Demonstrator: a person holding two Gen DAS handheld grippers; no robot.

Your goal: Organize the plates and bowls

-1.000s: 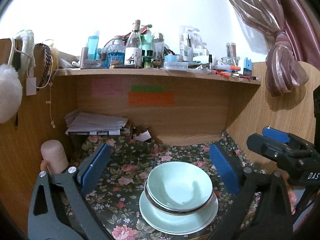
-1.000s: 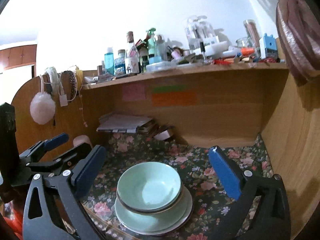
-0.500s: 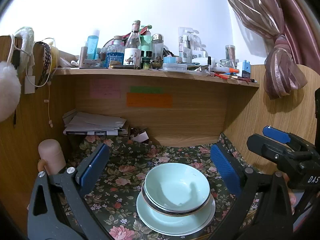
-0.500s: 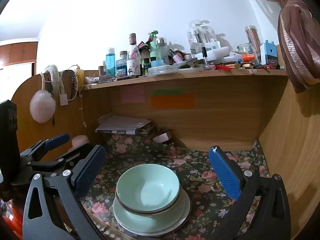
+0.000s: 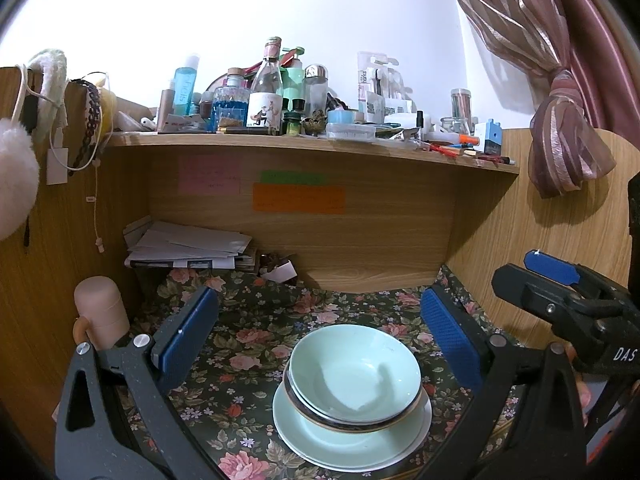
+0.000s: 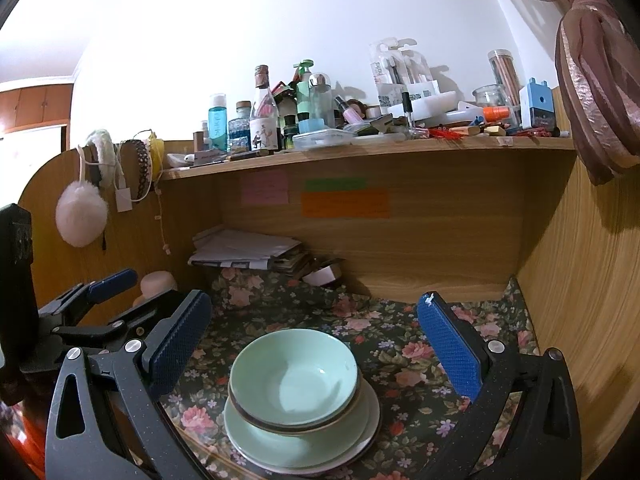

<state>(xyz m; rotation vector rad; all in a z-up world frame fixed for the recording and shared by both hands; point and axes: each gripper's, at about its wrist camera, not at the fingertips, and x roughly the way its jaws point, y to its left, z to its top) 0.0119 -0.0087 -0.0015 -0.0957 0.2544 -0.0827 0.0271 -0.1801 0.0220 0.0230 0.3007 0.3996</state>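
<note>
Pale green bowls [image 5: 354, 376] [image 6: 294, 376] sit nested on a stack of pale green plates [image 5: 352, 446] [image 6: 300, 446] on the floral cloth [image 5: 248, 344]. My left gripper [image 5: 316, 332] is open, held back from the stack with its blue pads [image 5: 186, 336] wide to either side and nothing between them. My right gripper [image 6: 316, 336] is open too, empty, above and behind the same stack. The right gripper also shows at the right edge of the left wrist view [image 5: 560, 296], and the left gripper at the left of the right wrist view [image 6: 100, 300].
A wooden desk nook with side walls [image 6: 580, 300] encloses the cloth. Papers [image 5: 188, 246] are piled at the back left, a pink cylinder [image 5: 102, 308] stands at the left. The shelf [image 5: 312, 144] above is crowded with bottles. A curtain [image 5: 560, 128] hangs right.
Both grippers have drawn slightly back and up from the stack, which sits a little lower in both views. Bowls and plates have not moved.
</note>
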